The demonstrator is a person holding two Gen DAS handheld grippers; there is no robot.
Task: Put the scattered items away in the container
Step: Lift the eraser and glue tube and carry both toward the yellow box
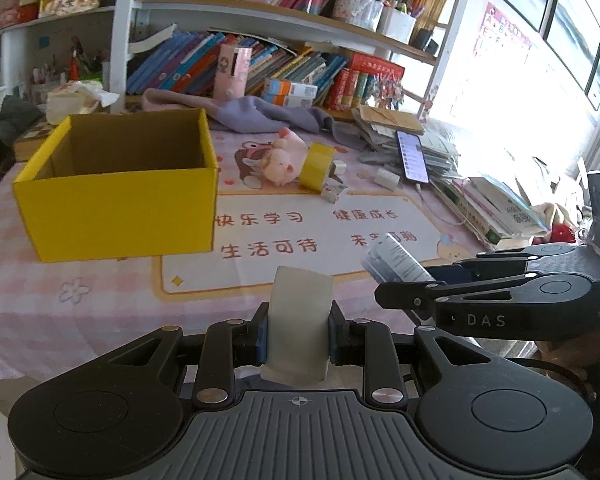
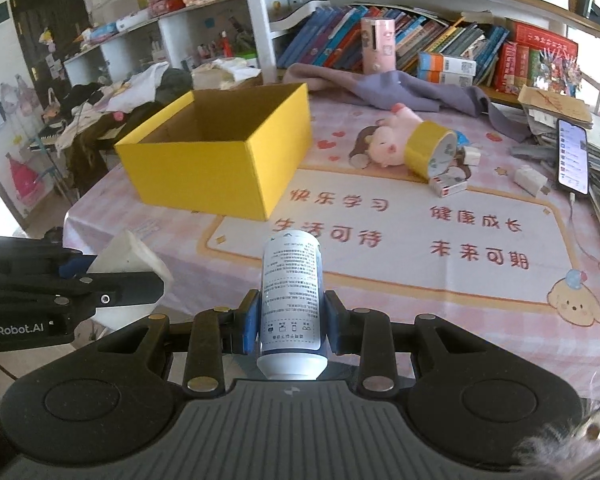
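My left gripper (image 1: 298, 338) is shut on a white translucent tape roll (image 1: 300, 320), held above the near table edge. My right gripper (image 2: 291, 320) is shut on a white printed bottle (image 2: 290, 296); it also shows in the left wrist view (image 1: 396, 260). The open yellow box (image 1: 116, 188) stands far left of both, seemingly empty inside (image 2: 220, 152). A pink plush pig (image 2: 392, 144), a yellow tape roll (image 2: 432, 152), a small printed box (image 2: 448, 186) and a white charger (image 2: 530, 178) lie on the mat beyond.
A lit phone (image 2: 574, 156) on its cable rests on stacked books at the right. A purple cloth (image 2: 400, 88) lies at the back before bookshelves. Clothes pile up left of the table.
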